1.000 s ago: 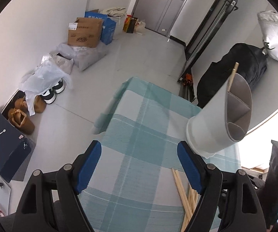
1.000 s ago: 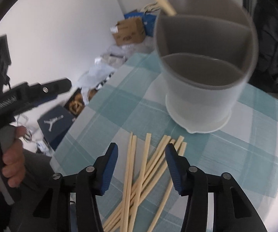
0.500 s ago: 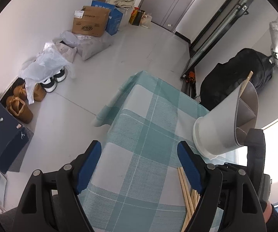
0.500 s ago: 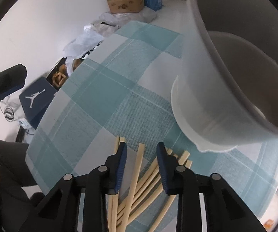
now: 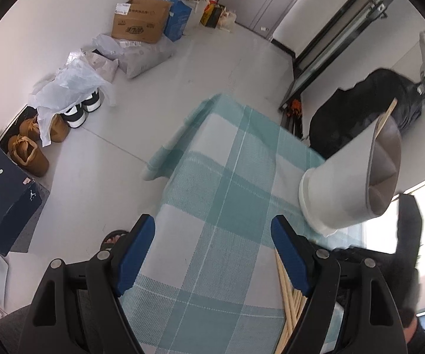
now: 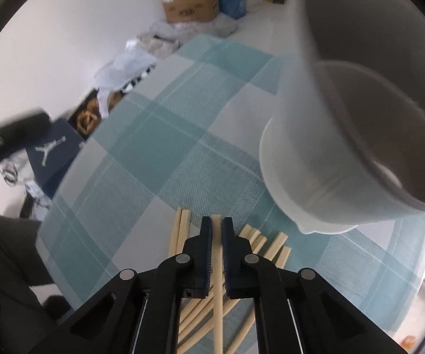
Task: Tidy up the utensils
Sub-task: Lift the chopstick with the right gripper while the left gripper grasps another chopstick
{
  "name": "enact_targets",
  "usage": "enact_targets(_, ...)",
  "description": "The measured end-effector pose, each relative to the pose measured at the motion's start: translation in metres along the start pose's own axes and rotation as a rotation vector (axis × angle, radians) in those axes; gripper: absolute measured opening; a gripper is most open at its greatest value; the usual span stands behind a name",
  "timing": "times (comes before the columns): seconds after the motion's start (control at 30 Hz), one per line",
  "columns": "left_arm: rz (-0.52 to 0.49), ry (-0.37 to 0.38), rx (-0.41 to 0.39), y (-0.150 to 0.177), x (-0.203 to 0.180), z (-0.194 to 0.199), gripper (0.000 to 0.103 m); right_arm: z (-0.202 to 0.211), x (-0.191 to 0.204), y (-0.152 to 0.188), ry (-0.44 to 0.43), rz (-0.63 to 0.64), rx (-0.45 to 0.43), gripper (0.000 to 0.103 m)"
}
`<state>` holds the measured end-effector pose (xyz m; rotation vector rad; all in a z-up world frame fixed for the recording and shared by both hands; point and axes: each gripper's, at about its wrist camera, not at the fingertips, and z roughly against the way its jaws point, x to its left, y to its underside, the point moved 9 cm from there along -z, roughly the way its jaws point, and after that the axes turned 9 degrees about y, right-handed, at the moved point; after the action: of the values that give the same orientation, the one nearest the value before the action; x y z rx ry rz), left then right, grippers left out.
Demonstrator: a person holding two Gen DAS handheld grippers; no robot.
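A pile of several wooden chopsticks (image 6: pixel 274 247) lies on the teal checked tablecloth (image 6: pixel 153 147), just in front of a grey divided utensil holder (image 6: pixel 345 124). My right gripper (image 6: pixel 216 230) points steeply down into the pile. Its jaws are closing and its blue pads press on one chopstick (image 6: pixel 217 280). In the left wrist view the left gripper (image 5: pixel 212 230) hovers open and empty over the cloth (image 5: pixel 227 177). The holder (image 5: pixel 345 188) is to its right with one chopstick (image 5: pixel 388 115) standing in it. The pile (image 5: pixel 289 298) is partly hidden behind the right finger.
The table's far and left edges drop to a grey floor. There lie cardboard boxes (image 5: pixel 141 20), shoes (image 5: pixel 79 109), a dark shoebox (image 5: pixel 2 194) and a black bag (image 5: pixel 360 118). A person's sandalled foot (image 5: pixel 115 236) is by the table's left edge.
The right gripper's jaws have closed from half open onto one chopstick, and it has sunk closer to the pile. The left gripper stays open and has only tilted slightly.
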<state>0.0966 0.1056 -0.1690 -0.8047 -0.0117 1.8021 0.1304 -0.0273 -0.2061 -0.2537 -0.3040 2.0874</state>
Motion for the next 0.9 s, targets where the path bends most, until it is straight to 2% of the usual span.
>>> enact_targets(0.2, -0.052, -0.009, 0.112, 0.025, -0.01, -0.02, 0.077, 0.044, -0.015, -0.003, -0.059, -0.111, -0.16, 0.006)
enact_targets(0.37, -0.083, 0.021, 0.211, 0.05, -0.027, -0.034, 0.077, 0.086, -0.054, 0.005, -0.145, -0.312, -0.318, 0.006)
enact_targets(0.47, -0.148, -0.042, 0.219, 0.061, -0.032, -0.039, 0.077, 0.099, -0.078, 0.015, -0.198, -0.445, -0.382, 0.006)
enact_targets(0.57, -0.194, -0.093, 0.229, 0.07, -0.035, -0.043, 0.077, 0.104, -0.1, 0.023, -0.215, -0.555, -0.436, 0.006)
enact_targets(0.83, -0.287, -0.243, 0.2, 0.077, -0.04, -0.047, 0.077, 0.099, -0.162, 0.057, -0.161, -0.836, -0.442, 0.006)
enact_targets(0.9, -0.316, -0.286, 0.201, 0.079, -0.041, -0.049, 0.078, 0.097, -0.174, 0.068, -0.143, -0.867, -0.428, 0.006)
